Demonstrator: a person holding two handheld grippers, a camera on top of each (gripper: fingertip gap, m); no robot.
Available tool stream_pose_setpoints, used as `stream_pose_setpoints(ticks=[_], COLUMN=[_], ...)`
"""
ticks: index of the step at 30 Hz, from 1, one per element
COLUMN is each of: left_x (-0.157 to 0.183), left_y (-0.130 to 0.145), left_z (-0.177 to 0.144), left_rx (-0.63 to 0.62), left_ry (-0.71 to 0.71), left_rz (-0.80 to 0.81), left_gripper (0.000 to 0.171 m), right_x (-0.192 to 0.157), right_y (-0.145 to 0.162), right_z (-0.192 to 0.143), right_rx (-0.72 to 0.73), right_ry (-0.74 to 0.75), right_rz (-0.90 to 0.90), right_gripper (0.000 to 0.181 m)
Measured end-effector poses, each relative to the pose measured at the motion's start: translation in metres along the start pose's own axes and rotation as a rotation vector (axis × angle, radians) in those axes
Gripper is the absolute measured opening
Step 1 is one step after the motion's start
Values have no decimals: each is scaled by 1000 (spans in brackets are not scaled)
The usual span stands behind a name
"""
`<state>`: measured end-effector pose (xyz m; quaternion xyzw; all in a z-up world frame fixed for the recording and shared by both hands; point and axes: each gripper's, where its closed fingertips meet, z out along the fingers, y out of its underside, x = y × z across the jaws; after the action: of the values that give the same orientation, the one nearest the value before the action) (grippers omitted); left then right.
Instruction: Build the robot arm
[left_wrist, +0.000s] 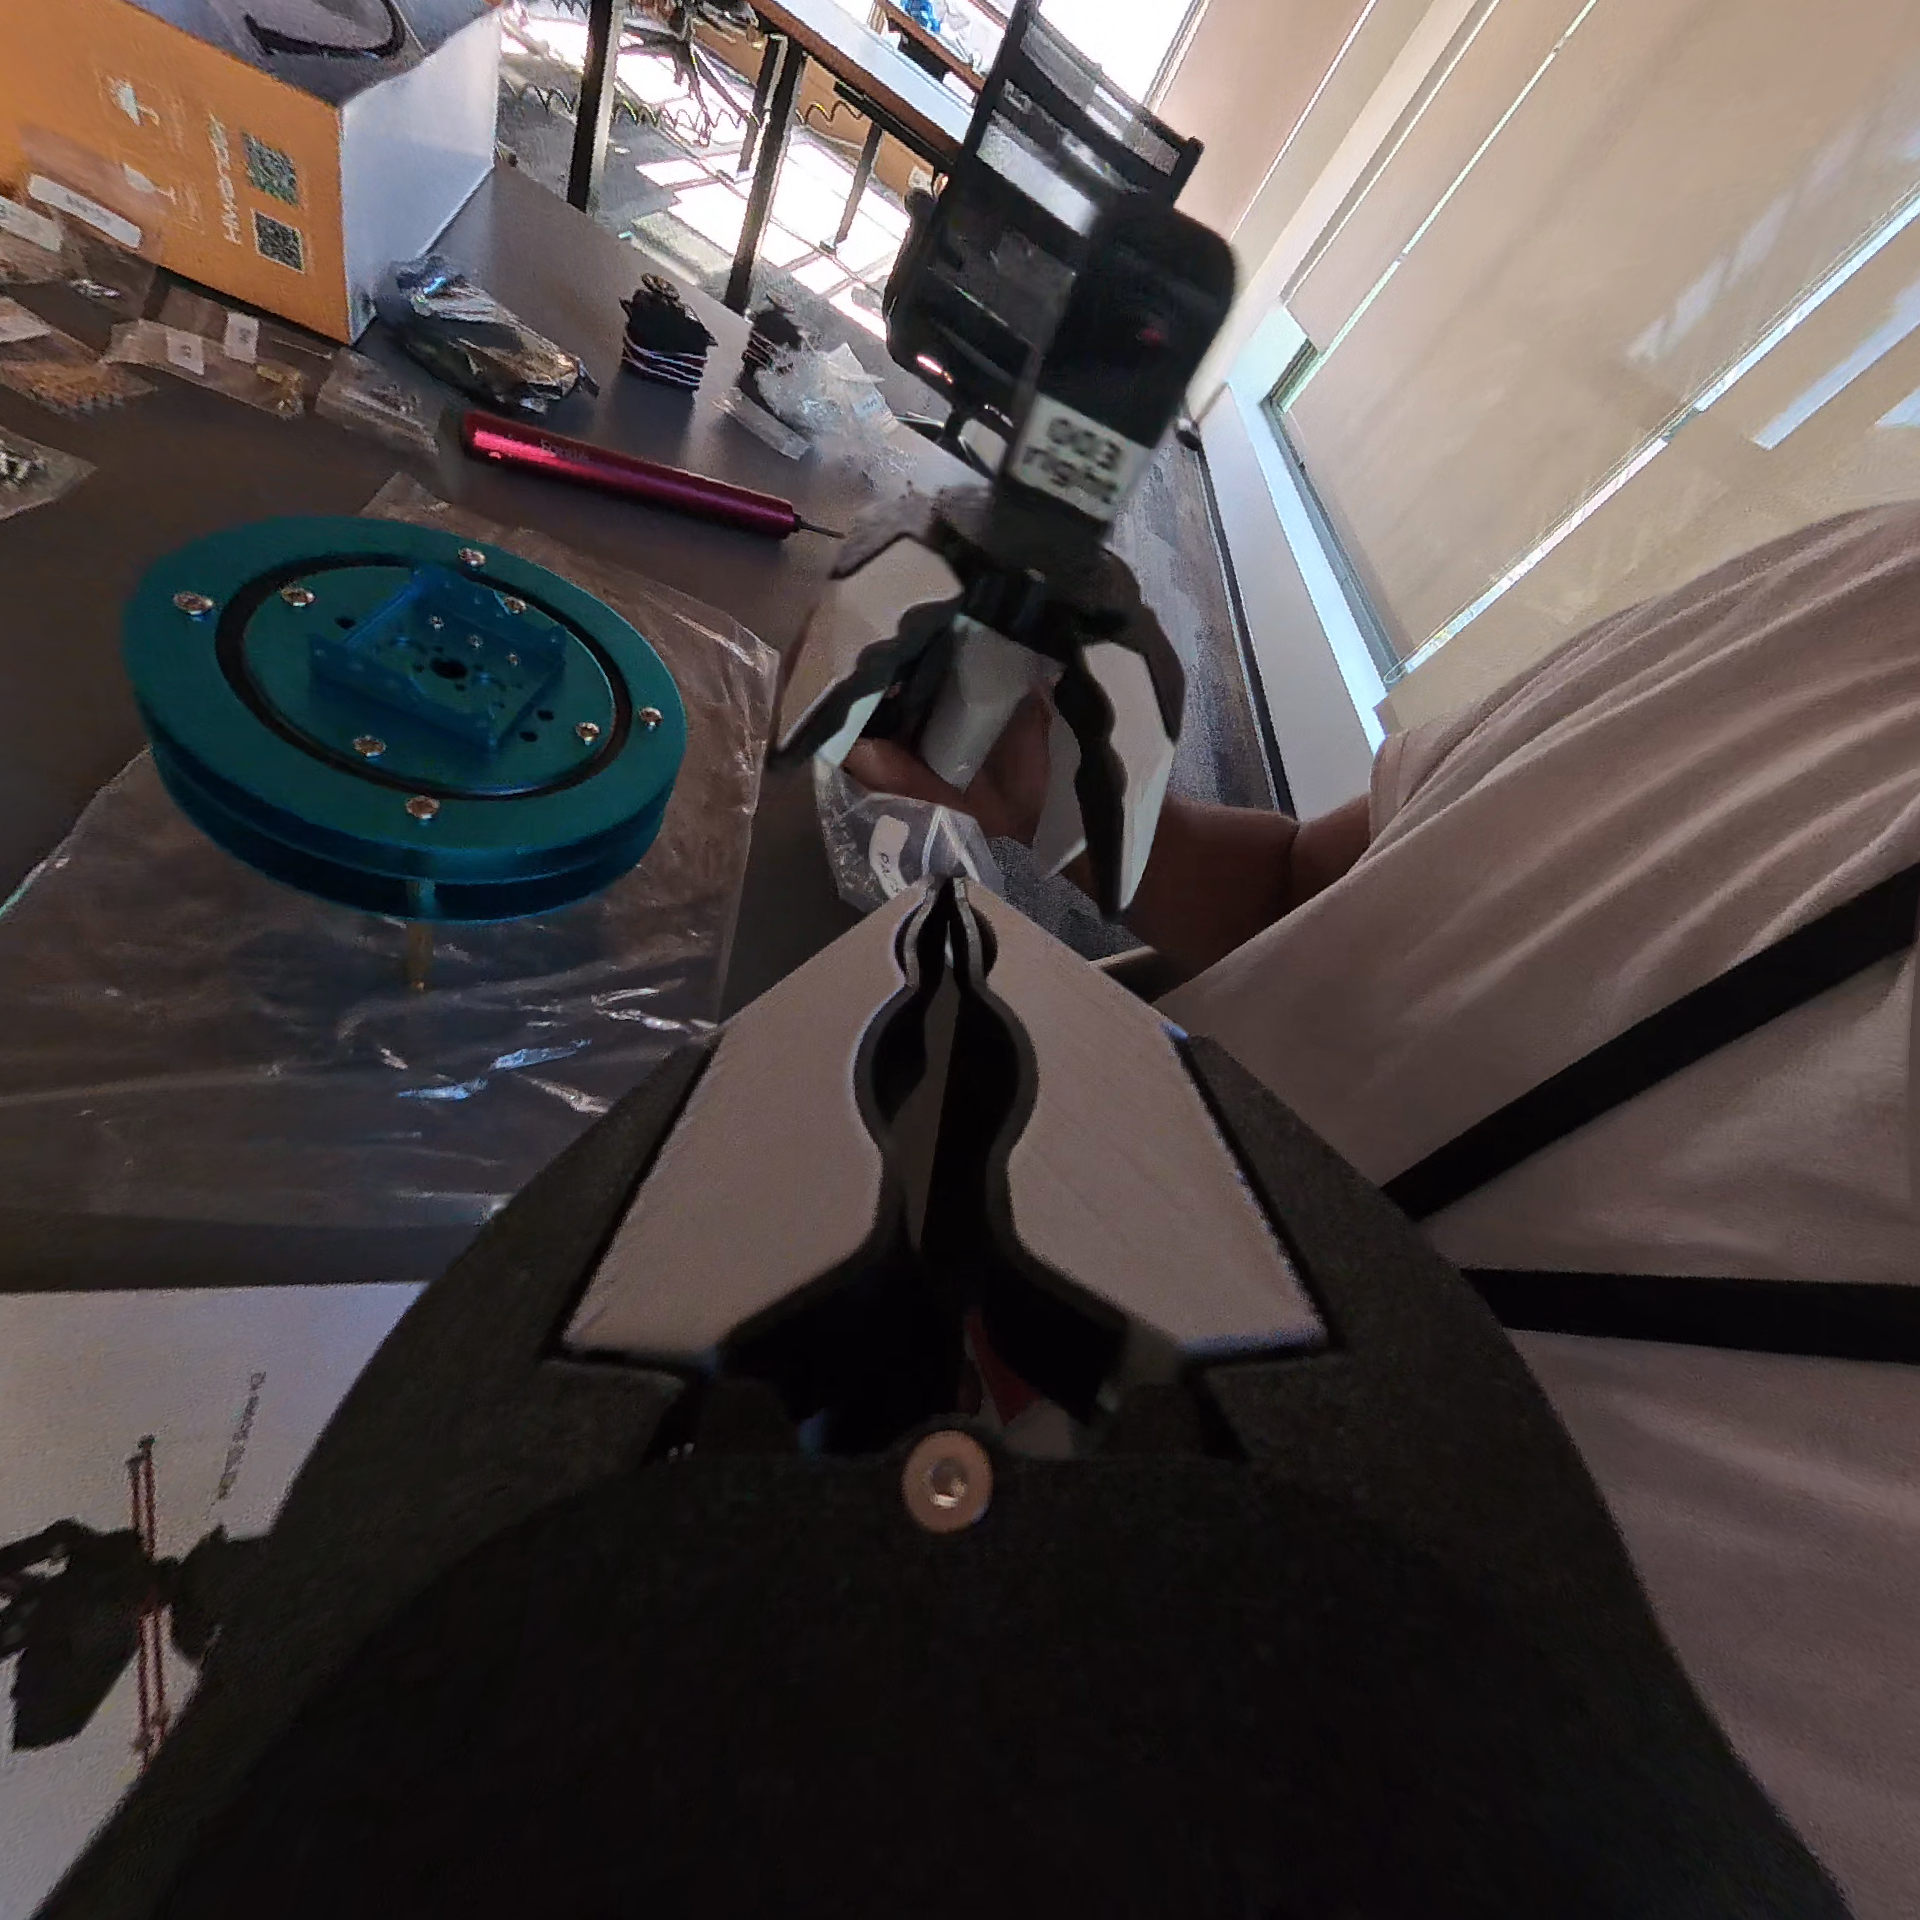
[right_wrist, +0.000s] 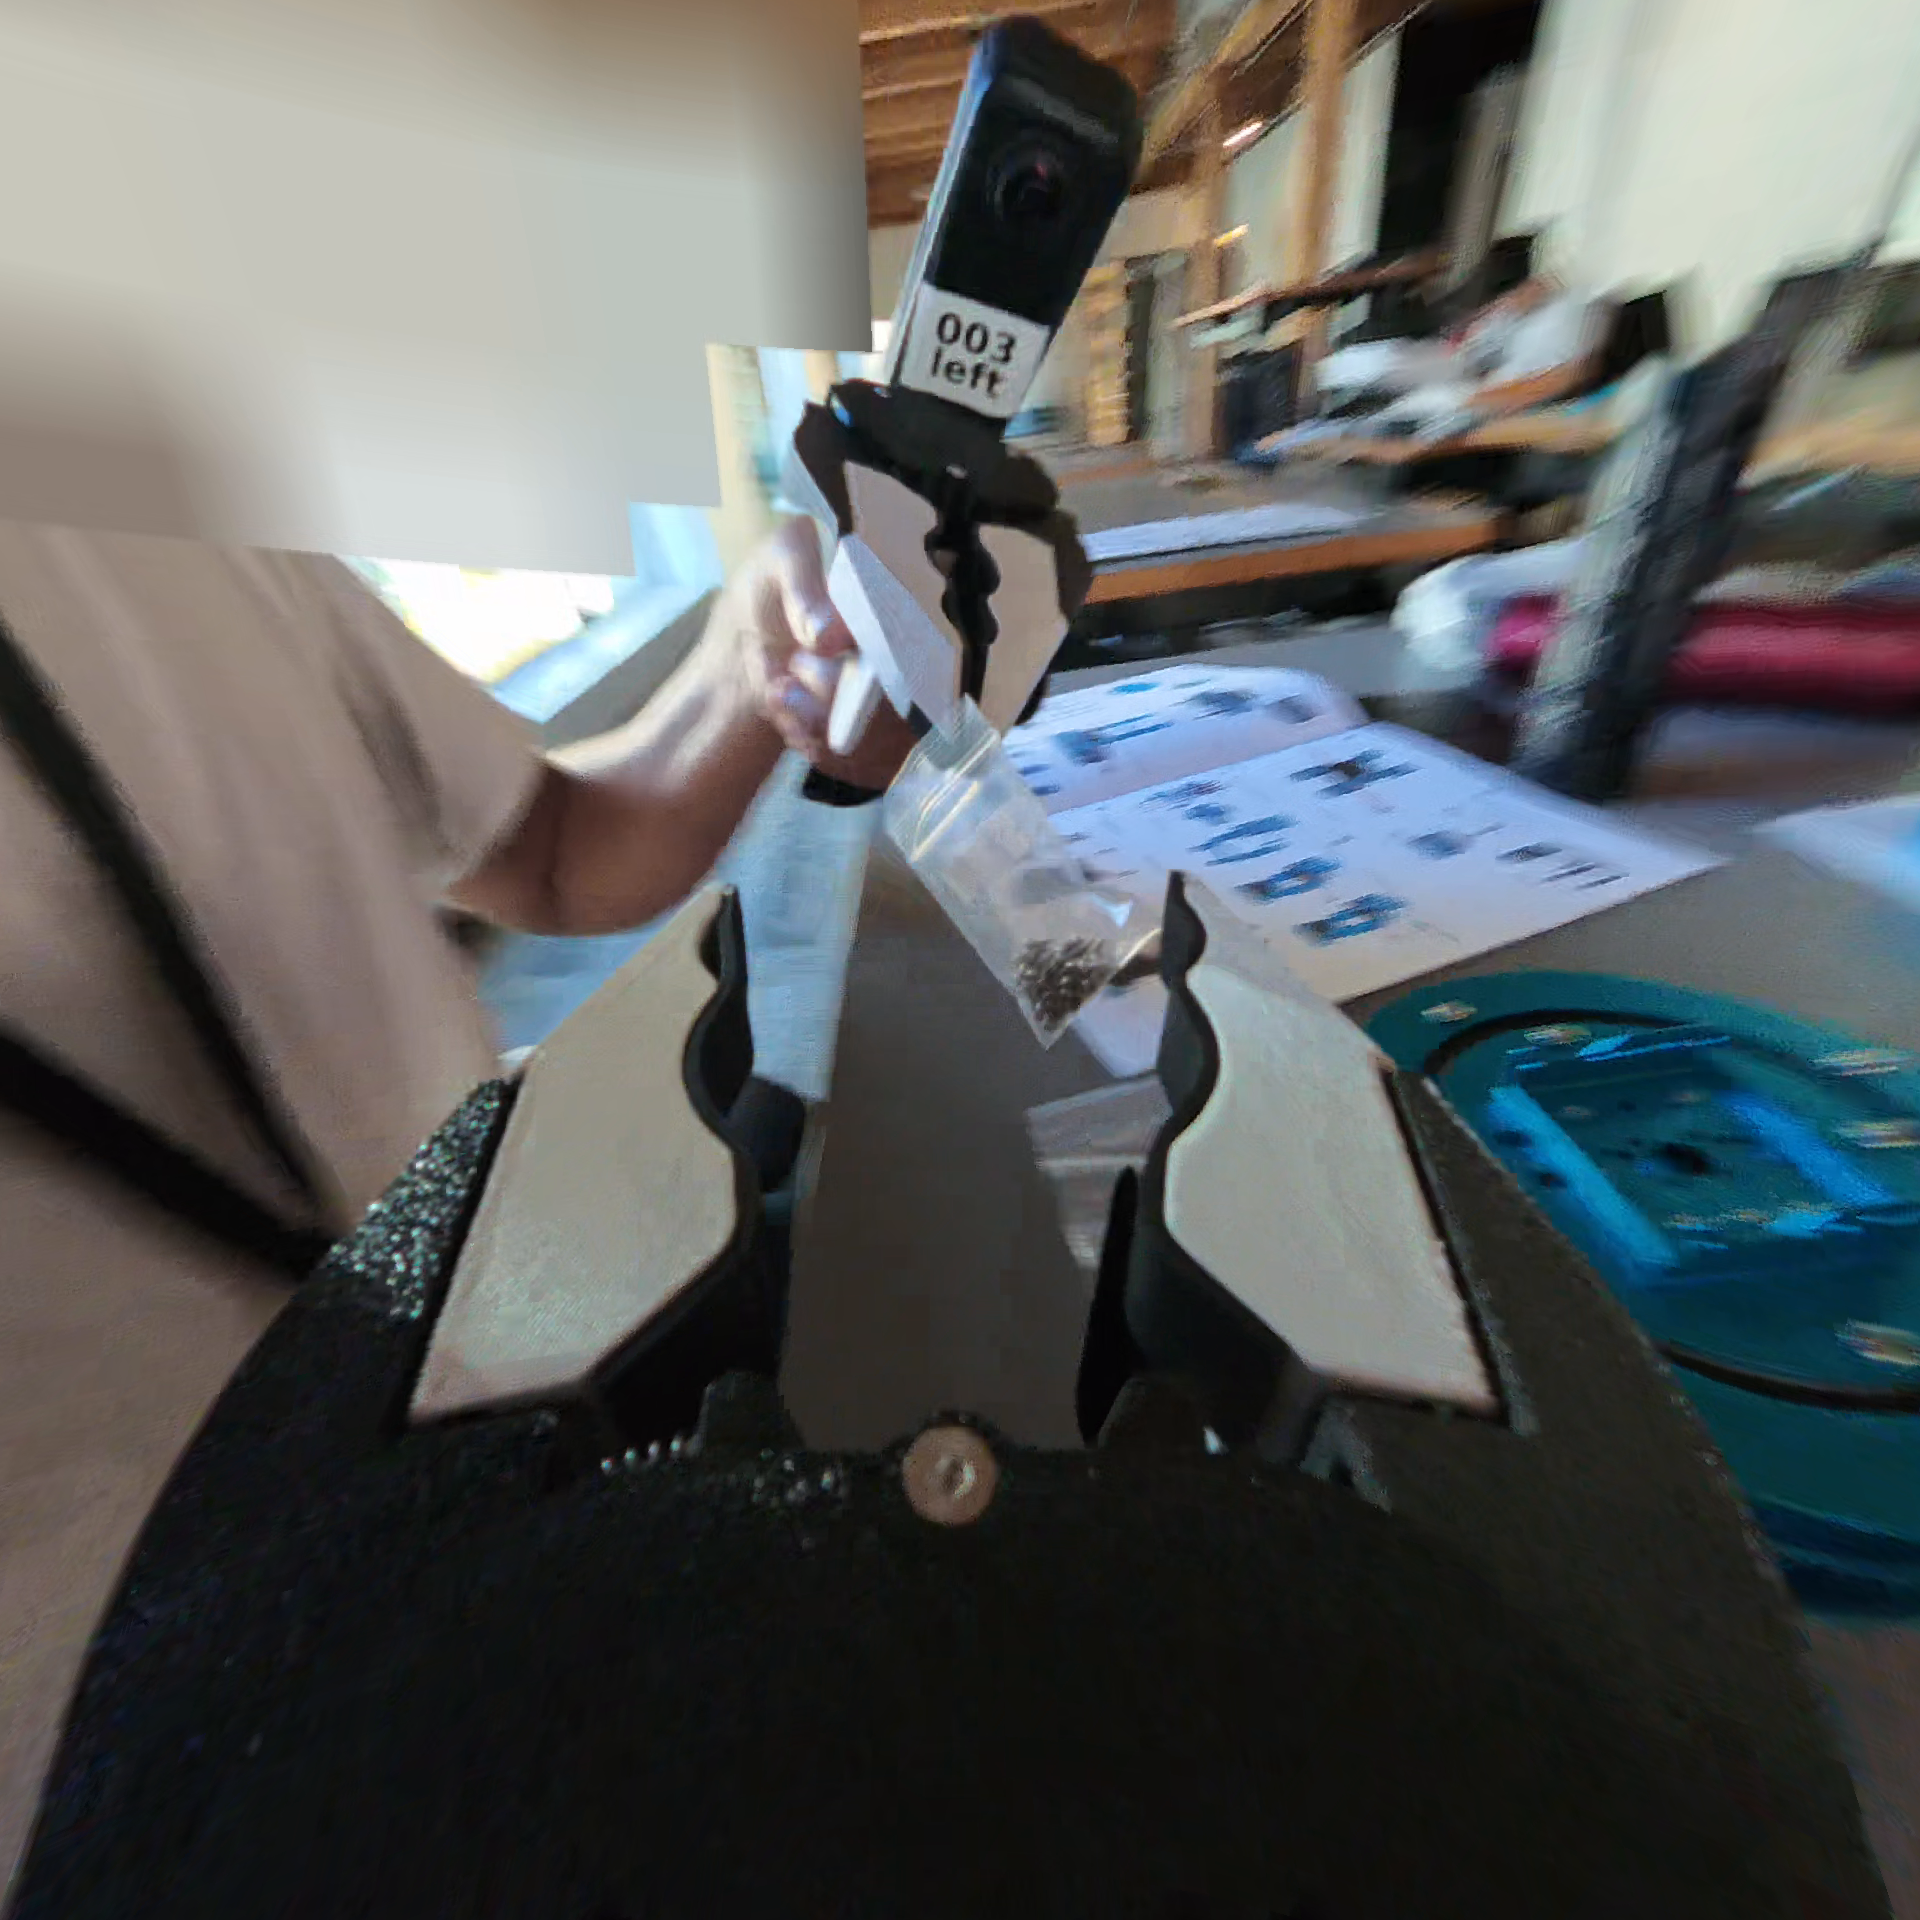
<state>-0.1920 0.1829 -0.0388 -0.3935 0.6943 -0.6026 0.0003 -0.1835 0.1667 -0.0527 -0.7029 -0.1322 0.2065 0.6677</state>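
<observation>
My left gripper is shut on the top edge of a small clear plastic bag. In the right wrist view the left gripper holds that bag in the air, with small dark screws gathered in its lower corner. My right gripper is open and empty. The bag hangs just ahead of its fingers, its lower corner close to the right fingertip. In the left wrist view the right gripper faces mine, jaws spread around the bag.
A teal round turntable with a blue bracket sits on clear plastic wrap on the dark table; it also shows in the right wrist view. A red screwdriver, black servos, an orange box and a printed sheet lie around. My two grippers' fingertips are within a few centimetres of each other.
</observation>
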Motion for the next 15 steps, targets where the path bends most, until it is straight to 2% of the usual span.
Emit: stream_pose_setpoints(ticks=[3,6,8,12,15], left_x=[-4,-6,-9,-8,-7], left_y=[-5,-2,1,2,4], left_z=[15,33,43,56,63], left_rx=[-23,-57,-76,-96,-119], left_ry=[9,28,21,12,-22], left_rz=[-44,-87,-98,-108,-90], left_gripper=[0,0,0,0,0], right_x=[6,15,18,18,17], right_y=[-3,7,9,24,19], right_z=[-3,-4,-8,-14,-26], right_rx=[-83,-268,-333,-410,-370], right_ry=[261,406,463,432,427], right_rz=[-308,-548,-686,-711,-697], right_gripper=[76,75,63,49,25])
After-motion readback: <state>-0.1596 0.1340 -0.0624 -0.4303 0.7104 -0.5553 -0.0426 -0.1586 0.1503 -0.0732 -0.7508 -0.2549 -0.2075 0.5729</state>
